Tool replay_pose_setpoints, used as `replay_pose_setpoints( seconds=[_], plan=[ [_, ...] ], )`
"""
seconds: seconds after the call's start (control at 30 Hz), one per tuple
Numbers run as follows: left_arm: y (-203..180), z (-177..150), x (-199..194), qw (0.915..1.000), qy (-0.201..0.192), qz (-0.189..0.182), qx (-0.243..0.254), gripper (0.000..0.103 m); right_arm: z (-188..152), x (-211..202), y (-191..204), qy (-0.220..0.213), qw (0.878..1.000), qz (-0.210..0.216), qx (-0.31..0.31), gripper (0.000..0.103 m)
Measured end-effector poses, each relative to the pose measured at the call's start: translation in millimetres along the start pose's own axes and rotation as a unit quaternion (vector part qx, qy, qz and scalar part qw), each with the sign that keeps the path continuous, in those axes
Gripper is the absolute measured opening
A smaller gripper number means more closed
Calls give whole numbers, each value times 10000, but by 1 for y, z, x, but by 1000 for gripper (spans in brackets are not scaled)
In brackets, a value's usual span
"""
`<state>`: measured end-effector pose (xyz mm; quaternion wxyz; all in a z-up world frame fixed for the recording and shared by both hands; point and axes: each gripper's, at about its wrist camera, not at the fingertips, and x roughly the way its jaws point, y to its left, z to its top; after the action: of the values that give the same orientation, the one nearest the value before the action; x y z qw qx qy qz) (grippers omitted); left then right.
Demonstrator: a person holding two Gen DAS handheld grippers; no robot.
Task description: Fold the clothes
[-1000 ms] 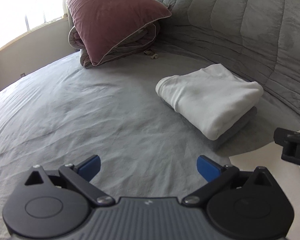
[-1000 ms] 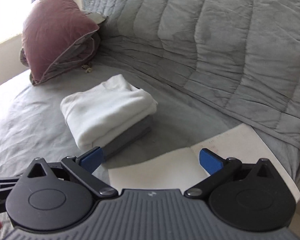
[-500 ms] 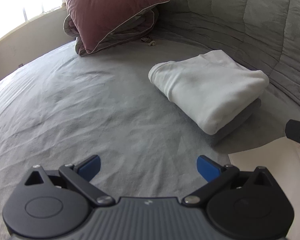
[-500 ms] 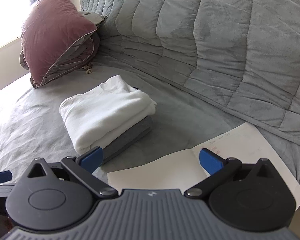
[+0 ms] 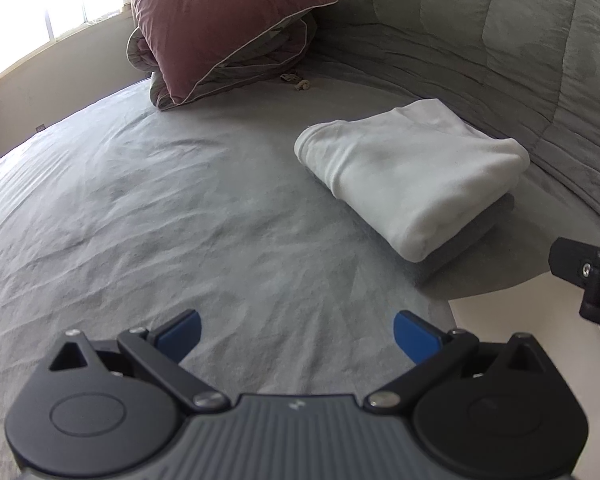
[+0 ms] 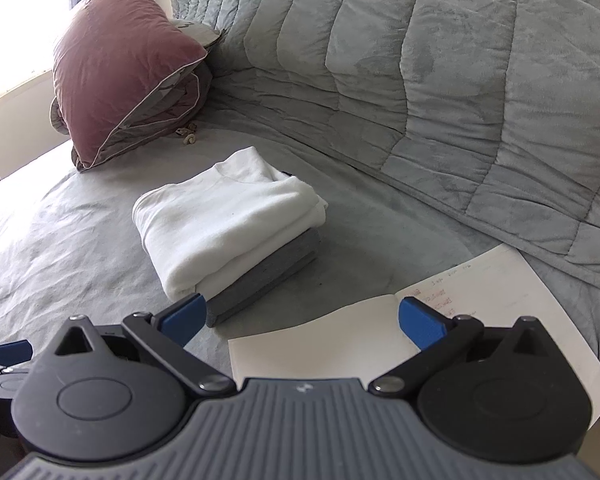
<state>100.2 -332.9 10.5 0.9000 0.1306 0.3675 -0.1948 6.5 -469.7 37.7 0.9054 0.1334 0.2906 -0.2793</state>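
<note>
A folded white garment (image 5: 412, 172) lies on top of a folded dark grey garment (image 5: 472, 232) on the grey bed sheet (image 5: 160, 216). The same stack shows in the right wrist view, white (image 6: 224, 224) over grey (image 6: 268, 276). My left gripper (image 5: 296, 332) is open and empty, held above the sheet, short and left of the stack. My right gripper (image 6: 302, 316) is open and empty, just in front of the stack and above an open notebook (image 6: 340, 344).
A maroon pillow (image 5: 220, 28) leans on a folded grey duvet at the back left. A quilted grey blanket (image 6: 460, 80) rises behind the stack. The notebook's corner (image 5: 520, 320) and part of the right gripper (image 5: 592, 276) show at the right of the left wrist view. A bright window (image 5: 32, 32) is far left.
Both grippers stay open and empty. The left wrist view has shifted a little, the stack sitting slightly lower and further left. The right gripper has drawn slightly closer to the stack.
</note>
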Motion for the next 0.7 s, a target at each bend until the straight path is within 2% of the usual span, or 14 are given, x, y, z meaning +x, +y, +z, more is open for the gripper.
replay_pose_setpoints(
  seconds=[0.5, 0.7],
  plan=[
    [1, -2, -1, 9999, 44, -33, -90, 102, -1, 0, -4, 29, 10000, -20, 22, 103],
    [12, -5, -18, 9998, -39, -68, -195, 102, -3, -4, -3, -19, 10000, -58, -39, 103]
  ],
)
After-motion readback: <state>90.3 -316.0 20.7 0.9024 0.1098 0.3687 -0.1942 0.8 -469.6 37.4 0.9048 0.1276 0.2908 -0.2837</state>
